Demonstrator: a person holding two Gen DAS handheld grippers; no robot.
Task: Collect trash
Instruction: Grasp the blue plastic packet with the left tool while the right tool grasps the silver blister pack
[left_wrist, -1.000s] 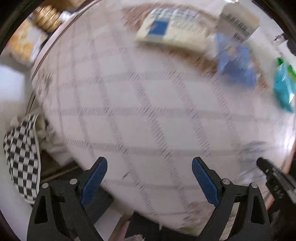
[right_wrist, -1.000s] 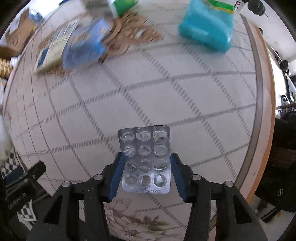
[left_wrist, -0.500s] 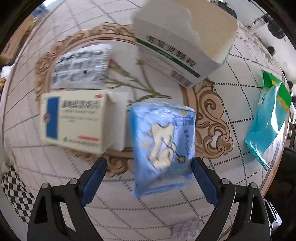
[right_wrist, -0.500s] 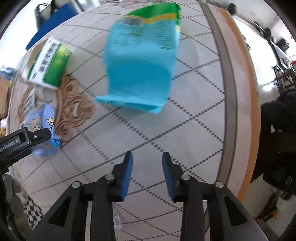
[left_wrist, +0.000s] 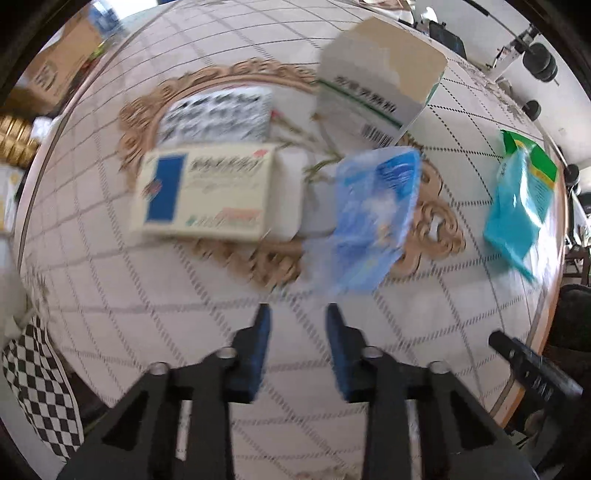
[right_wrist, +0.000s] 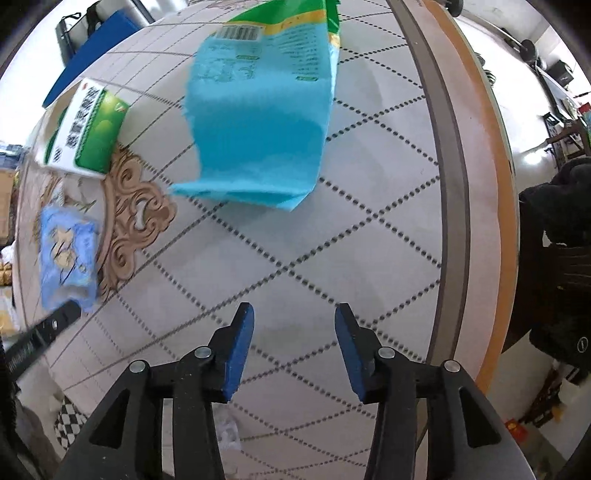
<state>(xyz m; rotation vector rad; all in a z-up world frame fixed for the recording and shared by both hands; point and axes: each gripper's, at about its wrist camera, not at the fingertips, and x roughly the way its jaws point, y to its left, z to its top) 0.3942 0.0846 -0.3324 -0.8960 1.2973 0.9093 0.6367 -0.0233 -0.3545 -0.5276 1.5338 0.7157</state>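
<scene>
Trash lies on a round table with a checked cloth (left_wrist: 110, 295). In the left wrist view I see a white and blue medicine box (left_wrist: 207, 194), a printed leaflet (left_wrist: 218, 116), a tall white and green carton (left_wrist: 376, 77), a light blue plastic packet (left_wrist: 373, 218) and a turquoise bag (left_wrist: 521, 199). My left gripper (left_wrist: 297, 314) is empty, jaws narrowed to a small gap, just short of the blue packet. My right gripper (right_wrist: 293, 312) is open and empty, short of the turquoise bag (right_wrist: 258, 110). The blue packet (right_wrist: 68, 254) and green carton (right_wrist: 86, 133) lie to its left.
The table's brown rim (right_wrist: 476, 184) runs down the right of the right wrist view. A dark bag (right_wrist: 557, 266) sits beyond it. A checkered cloth (left_wrist: 37, 384) hangs below the table at lower left. Cardboard boxes (left_wrist: 62, 70) stand beyond the far left edge.
My right gripper let go of the blister pack, then opened wider near the turquoise bag. My left gripper swung to the trash pile, then narrowed its jaws and pulled back a little.
</scene>
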